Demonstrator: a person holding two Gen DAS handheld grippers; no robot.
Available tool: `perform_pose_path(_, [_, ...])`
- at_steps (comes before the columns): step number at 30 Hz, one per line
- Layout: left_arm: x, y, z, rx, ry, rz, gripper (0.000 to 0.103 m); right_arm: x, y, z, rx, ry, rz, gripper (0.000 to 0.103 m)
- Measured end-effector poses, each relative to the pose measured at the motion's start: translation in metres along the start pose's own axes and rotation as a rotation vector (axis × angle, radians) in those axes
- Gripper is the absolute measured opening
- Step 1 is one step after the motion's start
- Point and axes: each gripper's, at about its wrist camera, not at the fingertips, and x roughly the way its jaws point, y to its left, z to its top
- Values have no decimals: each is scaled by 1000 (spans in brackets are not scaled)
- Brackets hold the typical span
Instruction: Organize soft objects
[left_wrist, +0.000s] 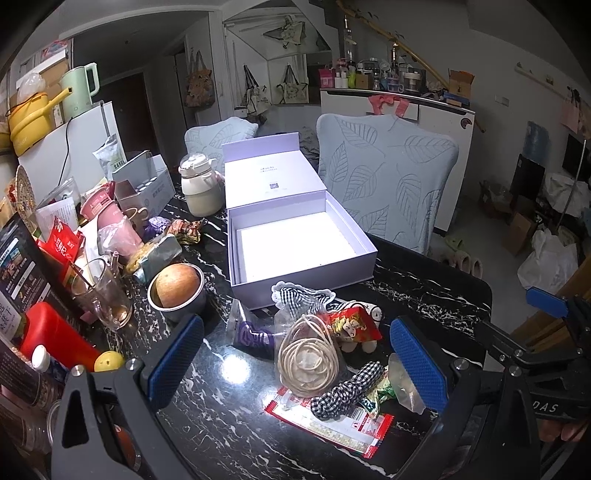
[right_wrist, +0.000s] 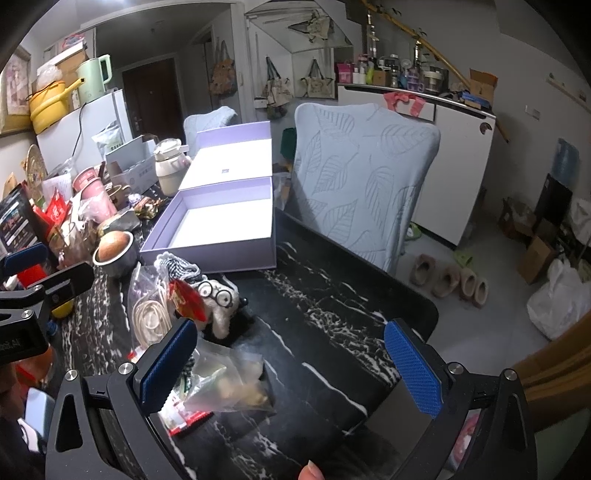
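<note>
While the lavender box (left_wrist: 295, 236) sits lidless and bare inside on the black marble table (left_wrist: 424, 284), both claws hang spread wide with nothing between their blue pads. Just in front of the box lies the heap of soft things: a gingham frilled cloth (left_wrist: 299, 295) touching the box's near wall, a bagged coil of cream cord (left_wrist: 308, 356) nearer the camera, and a small plush toy (left_wrist: 360, 325) beside the cord. A checked scrunchie (left_wrist: 347, 391) rests further from the box on a red-edged packet (left_wrist: 332, 424). Over this heap hovers the left gripper (left_wrist: 295, 365). To the box's near right, over bare marble, is the right gripper (right_wrist: 291, 365), a clear plastic bag (right_wrist: 225, 384) by its left finger.
</note>
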Motion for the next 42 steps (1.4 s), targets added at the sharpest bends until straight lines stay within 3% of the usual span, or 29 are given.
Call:
perform_pose_path(8, [3, 2, -1, -45, 0, -42, 103, 4, -7, -1, 3, 4, 30, 103])
perform_pose_path(11, [6, -2, -5, -35, 13, -26, 103, 7, -11, -2, 4, 11, 55, 103])
perform_pose_path(20, [22, -3, -33, -75, 102, -24, 103, 20, -16, -13, -14, 51, 104, 103])
perform_pose_path(36, [31, 21, -81, -210, 171, -3, 103, 54, 2, -39, -55, 148, 305, 103])
perform_pose_path(42, [30, 31, -92, -255, 184, 21, 103, 83, 8, -43, -29, 223, 359, 103])
